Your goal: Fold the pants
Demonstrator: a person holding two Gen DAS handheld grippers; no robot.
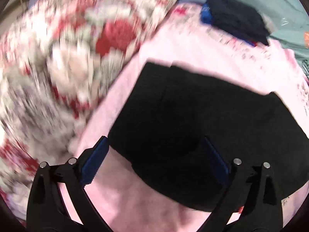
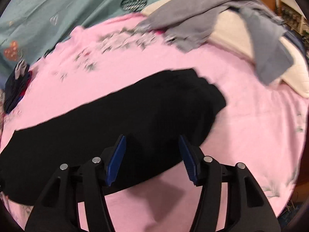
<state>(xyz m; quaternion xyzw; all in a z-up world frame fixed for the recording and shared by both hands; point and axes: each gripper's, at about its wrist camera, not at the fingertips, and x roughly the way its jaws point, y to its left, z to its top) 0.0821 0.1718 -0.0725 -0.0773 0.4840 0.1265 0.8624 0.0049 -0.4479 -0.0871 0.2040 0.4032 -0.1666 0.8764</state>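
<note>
Both the left tongs (image 1: 156, 156) and right tongs (image 2: 152, 155) hang released; the black pants (image 2: 119, 119) at 12 o'clock could bunch if gripped unevenly.

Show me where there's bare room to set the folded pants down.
Bare pink sheet lies right of the black pants, below the grey garment. Crowded: the dark folded stack and the blurred red-and-white blanket on the left.
</note>
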